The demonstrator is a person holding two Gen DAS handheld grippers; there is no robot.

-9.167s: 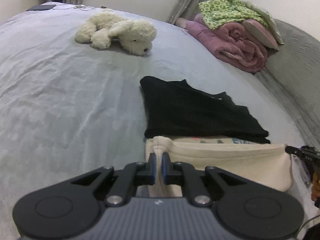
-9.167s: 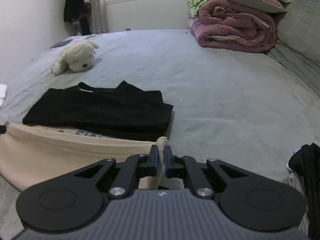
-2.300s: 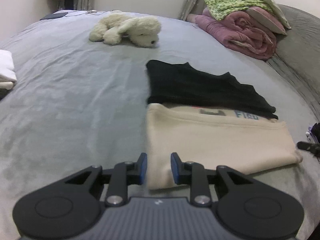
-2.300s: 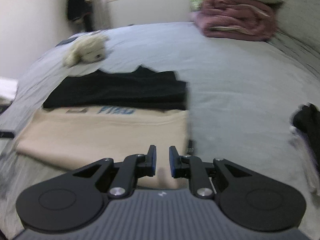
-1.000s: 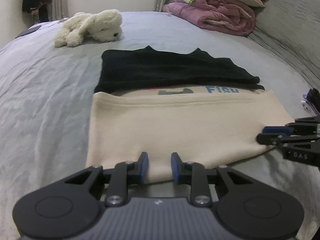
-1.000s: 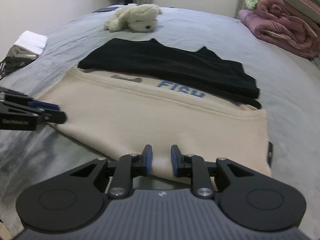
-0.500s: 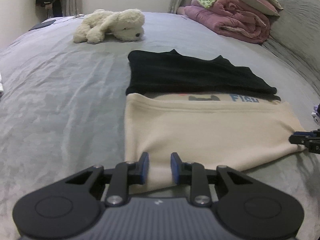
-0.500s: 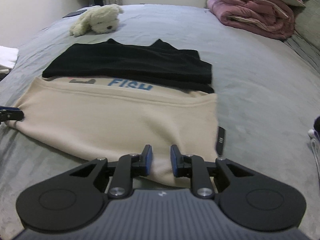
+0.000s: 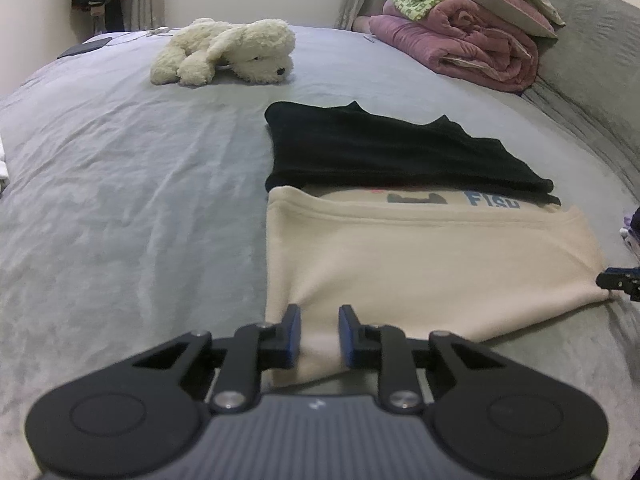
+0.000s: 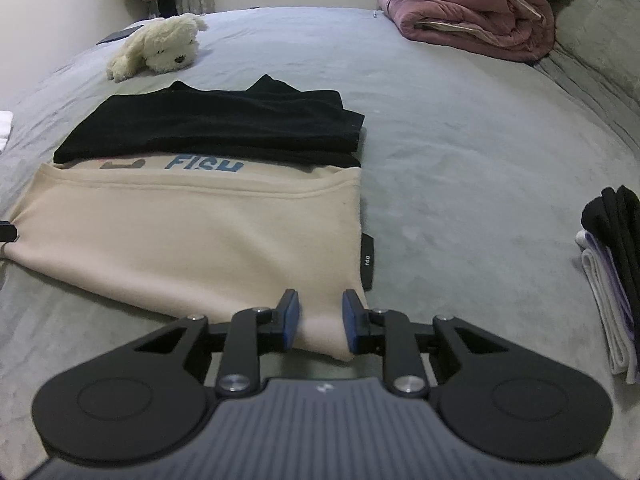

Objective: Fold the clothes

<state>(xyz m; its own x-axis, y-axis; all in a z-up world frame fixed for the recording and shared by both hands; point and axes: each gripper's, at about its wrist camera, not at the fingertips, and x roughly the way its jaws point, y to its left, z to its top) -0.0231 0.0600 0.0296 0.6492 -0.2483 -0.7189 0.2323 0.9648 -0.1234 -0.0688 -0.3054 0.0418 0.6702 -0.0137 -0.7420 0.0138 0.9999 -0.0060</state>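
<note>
- The cream shirt lies folded flat on the grey bed, its blue lettering showing along the far fold.
- A black garment lies across the shirt's far edge, overlapping it.
- The left tongs tilt downward at the shirt's near left corner; the jaws are closing, cloth sits between them, and the pads do not yet press it.
- The right tongs tilt downward at the near right corner, jaws a little apart, with the shirt's edge bunched in the gap; I cannot tell whether the pads bite on it.
- Each tool's tip peeps into the other's view, at the opposite corner of the shirt.
- A plush dog lies far left on the bed, well apart from the clothes.
- A rolled pink quilt sits far right.
- A small stack of folded clothes lies at the right edge.
</note>
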